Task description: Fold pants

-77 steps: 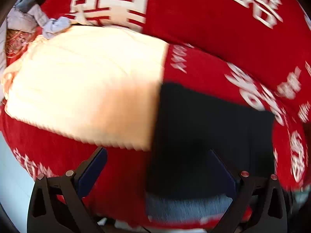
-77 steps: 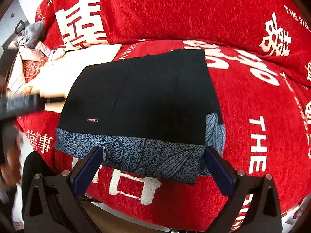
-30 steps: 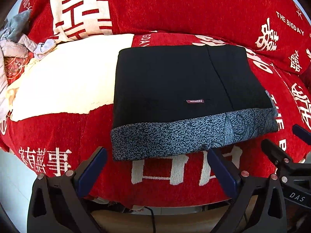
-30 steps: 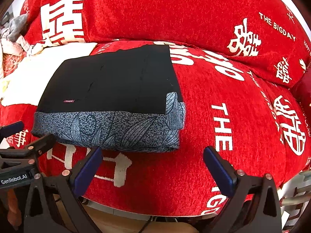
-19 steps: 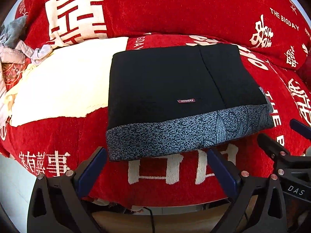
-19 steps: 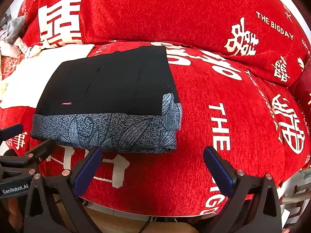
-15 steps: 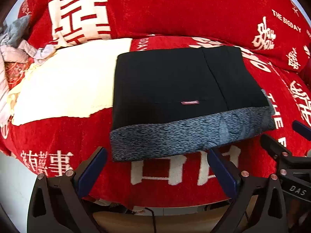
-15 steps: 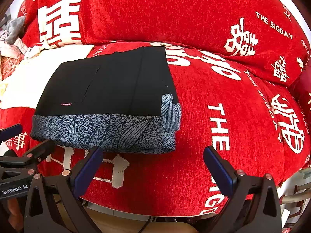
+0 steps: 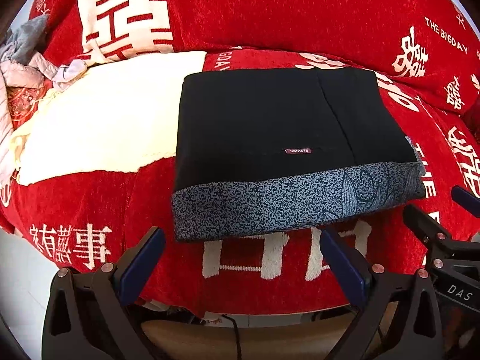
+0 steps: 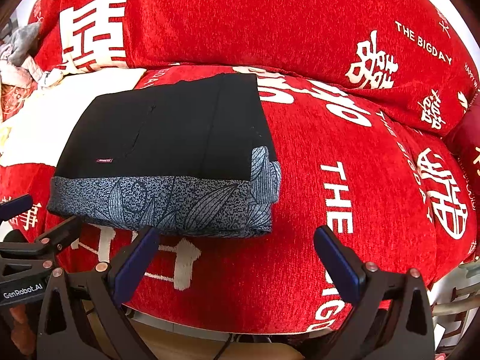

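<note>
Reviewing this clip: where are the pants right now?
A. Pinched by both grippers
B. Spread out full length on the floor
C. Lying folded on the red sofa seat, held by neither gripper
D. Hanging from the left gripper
C: the pants lie as a folded stack on the sofa, while the left gripper and right gripper are open and short of it.

The left gripper [image 9: 241, 259] has its two blue fingers [image 9: 141, 265] spread wide, holding nothing. The right gripper [image 10: 235, 258] is spread wide too. Both hang just in front of the folded pants [image 9: 288, 150], side by side, not touching them.
</note>
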The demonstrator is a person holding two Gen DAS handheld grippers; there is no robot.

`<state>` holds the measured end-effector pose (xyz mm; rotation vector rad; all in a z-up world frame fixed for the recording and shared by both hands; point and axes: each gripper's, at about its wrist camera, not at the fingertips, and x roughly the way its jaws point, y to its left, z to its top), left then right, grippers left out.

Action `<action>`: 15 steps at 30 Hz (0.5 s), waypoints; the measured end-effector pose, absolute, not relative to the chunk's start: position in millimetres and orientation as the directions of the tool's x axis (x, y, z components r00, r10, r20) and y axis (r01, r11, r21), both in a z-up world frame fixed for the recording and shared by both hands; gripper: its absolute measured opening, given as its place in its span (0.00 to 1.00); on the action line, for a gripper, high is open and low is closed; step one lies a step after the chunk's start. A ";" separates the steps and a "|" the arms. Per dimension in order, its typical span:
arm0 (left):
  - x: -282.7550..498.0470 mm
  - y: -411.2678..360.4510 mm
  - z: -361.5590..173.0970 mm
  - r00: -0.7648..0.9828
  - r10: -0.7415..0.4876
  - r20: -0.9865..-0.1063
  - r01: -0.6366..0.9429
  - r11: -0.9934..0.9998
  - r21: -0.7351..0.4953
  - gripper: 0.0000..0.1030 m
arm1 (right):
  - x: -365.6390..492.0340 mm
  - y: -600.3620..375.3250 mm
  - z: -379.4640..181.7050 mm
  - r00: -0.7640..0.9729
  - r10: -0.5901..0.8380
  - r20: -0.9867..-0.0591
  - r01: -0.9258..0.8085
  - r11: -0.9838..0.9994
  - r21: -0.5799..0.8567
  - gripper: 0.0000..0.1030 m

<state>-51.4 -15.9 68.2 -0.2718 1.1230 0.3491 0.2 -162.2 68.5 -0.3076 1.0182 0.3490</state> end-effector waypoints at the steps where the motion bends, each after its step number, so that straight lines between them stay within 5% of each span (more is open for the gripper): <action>1: -51.4 -16.1 67.9 0.388 0.132 -0.912 -0.405 0.913 -0.040 1.00 | 0.5 -162.5 68.3 0.477 0.141 -0.868 -0.422 0.903 -0.086 1.00; 15: -49.7 -15.1 66.9 0.381 0.142 -0.914 -0.408 0.913 -0.028 1.00 | 1.0 -162.0 65.9 0.470 0.136 -0.872 -0.420 0.904 -0.085 1.00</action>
